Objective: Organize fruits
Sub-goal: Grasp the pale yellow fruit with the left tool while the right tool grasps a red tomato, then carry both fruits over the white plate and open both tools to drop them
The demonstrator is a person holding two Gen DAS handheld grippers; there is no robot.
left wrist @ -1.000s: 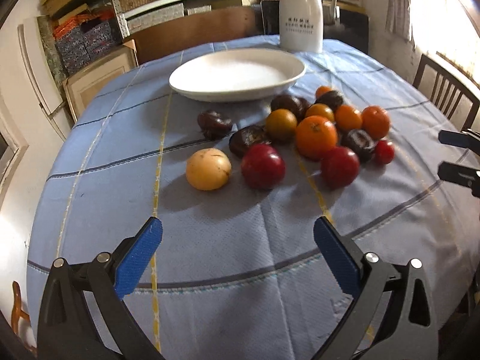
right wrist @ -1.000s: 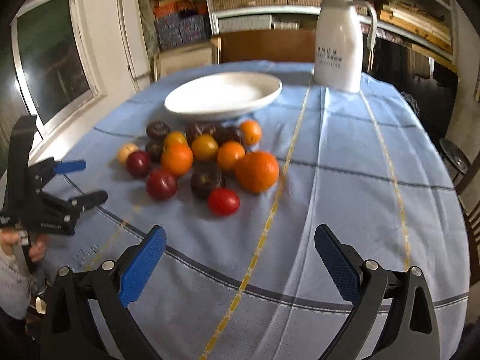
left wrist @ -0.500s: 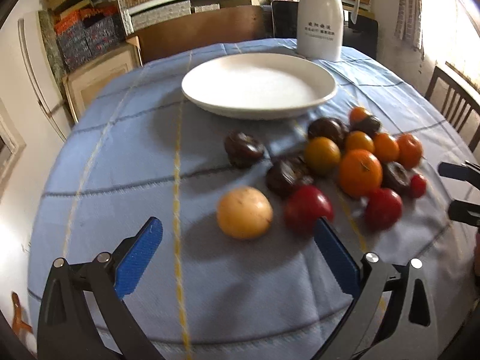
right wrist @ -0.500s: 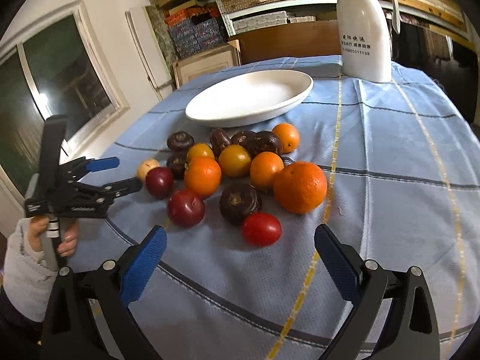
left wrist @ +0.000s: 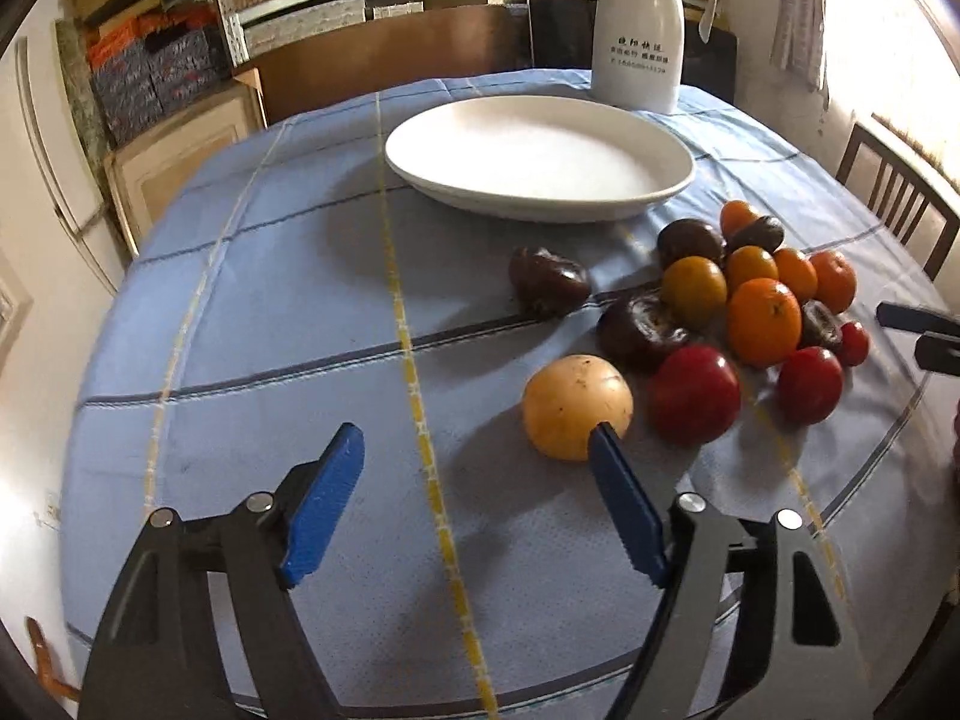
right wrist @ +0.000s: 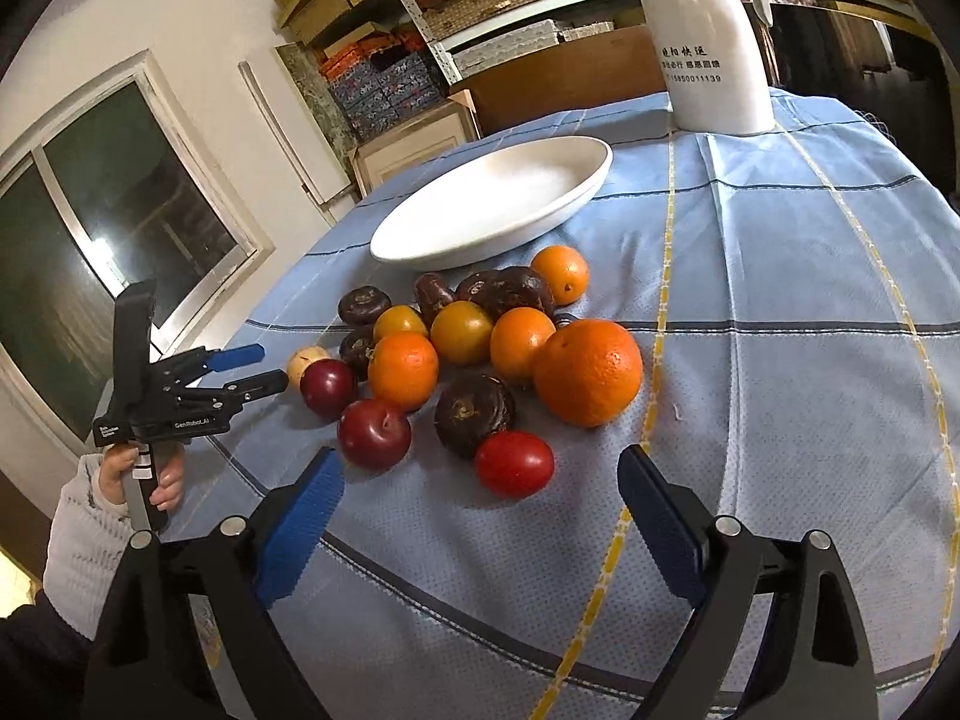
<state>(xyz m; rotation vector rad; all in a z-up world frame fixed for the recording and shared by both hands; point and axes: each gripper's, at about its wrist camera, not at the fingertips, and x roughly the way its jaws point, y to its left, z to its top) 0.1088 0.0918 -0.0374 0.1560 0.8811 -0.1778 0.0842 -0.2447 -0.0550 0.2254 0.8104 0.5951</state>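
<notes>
Left claw (left wrist: 474, 456) has closed in on the yellow fruit (left wrist: 576, 405) since a second ago, jaws apart, one blue pad just at the fruit's near side, nothing gripped. Right claw (right wrist: 480, 489) also nearer, jaws apart, by the small red tomato (right wrist: 514, 463). Fruit pile on the bench (left wrist: 270, 312), plate (left wrist: 540, 159) bare. First pick likely imminent.
</notes>
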